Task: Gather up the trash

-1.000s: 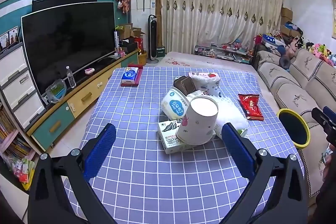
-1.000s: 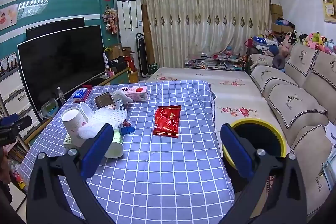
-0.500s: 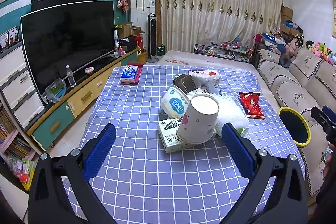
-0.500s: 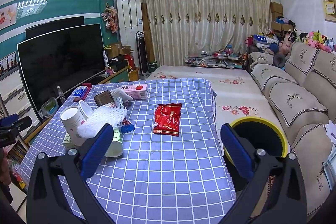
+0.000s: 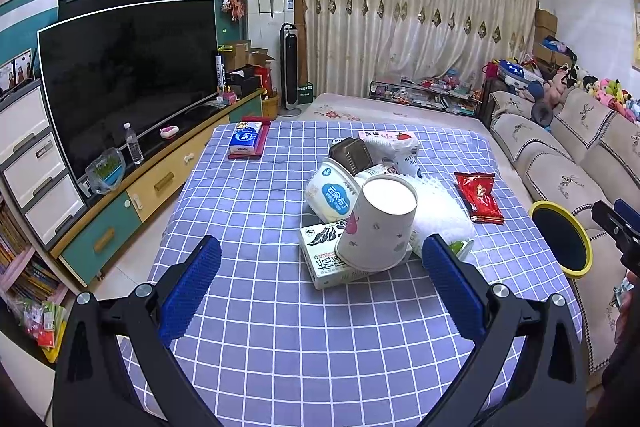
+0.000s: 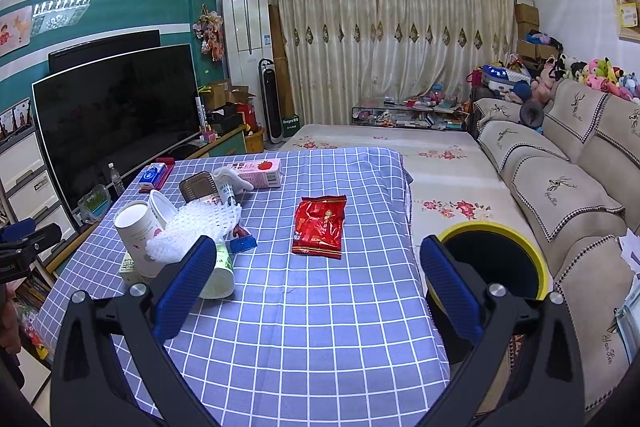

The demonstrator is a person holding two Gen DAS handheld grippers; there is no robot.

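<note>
A heap of trash lies on the blue checked tablecloth: an upturned paper cup, a white tub, a small carton, white foam netting and a red snack packet. My left gripper hangs open just short of the paper cup. In the right wrist view the red snack packet lies flat ahead of my right gripper, which is open and holds nothing. A yellow-rimmed bin stands off the table's right edge.
A tissue pack and a pink strawberry carton lie at the table's far end. A large TV on a low cabinet runs along the left. A beige sofa lines the right, with a floral mat beyond.
Both grippers have drifted very slightly; the trash and the bin have not moved, and both stay open.
</note>
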